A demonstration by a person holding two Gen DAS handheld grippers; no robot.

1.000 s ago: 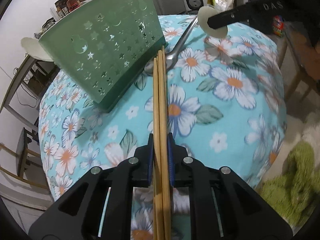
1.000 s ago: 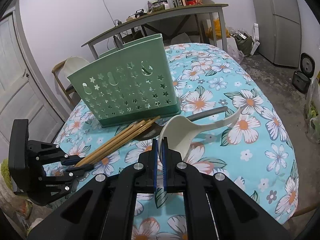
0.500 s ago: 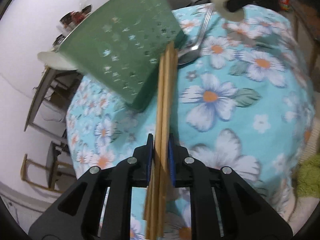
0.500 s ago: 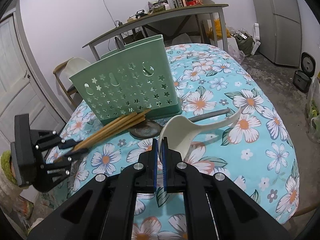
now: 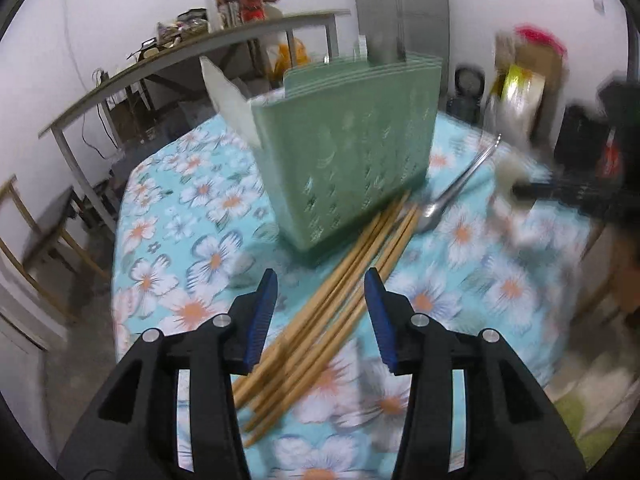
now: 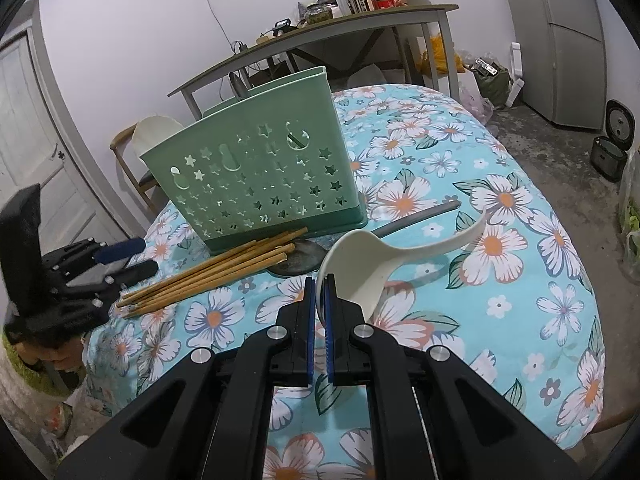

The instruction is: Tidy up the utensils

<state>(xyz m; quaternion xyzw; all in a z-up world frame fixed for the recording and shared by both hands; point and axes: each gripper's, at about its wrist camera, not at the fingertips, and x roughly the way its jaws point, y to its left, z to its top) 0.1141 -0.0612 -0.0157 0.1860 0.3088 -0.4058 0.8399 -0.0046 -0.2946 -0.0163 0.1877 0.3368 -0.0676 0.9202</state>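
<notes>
A green perforated utensil holder (image 6: 264, 184) stands on the floral tablecloth; it also shows in the left wrist view (image 5: 352, 148). Several wooden chopsticks (image 6: 216, 276) lie loose on the cloth in front of it, also visible in the left wrist view (image 5: 320, 320). My left gripper (image 5: 320, 312) is open just above their near ends; it also shows in the right wrist view (image 6: 132, 258). My right gripper (image 6: 319, 304) is shut on the bowl of a white ceramic spoon (image 6: 384, 256). A metal spoon (image 6: 304, 260) lies beside the holder's base.
The floral tablecloth (image 6: 500, 280) covers a round table. A long grey table (image 6: 320, 36) with clutter stands behind, a wooden chair (image 6: 136, 144) at the left. A grey fridge (image 6: 568, 40) and a rice cooker (image 6: 612, 148) are at the right.
My left gripper has opened and let go of the chopsticks, which now lie on the cloth by the holder. The left view swung around. The right gripper still holds the white spoon.
</notes>
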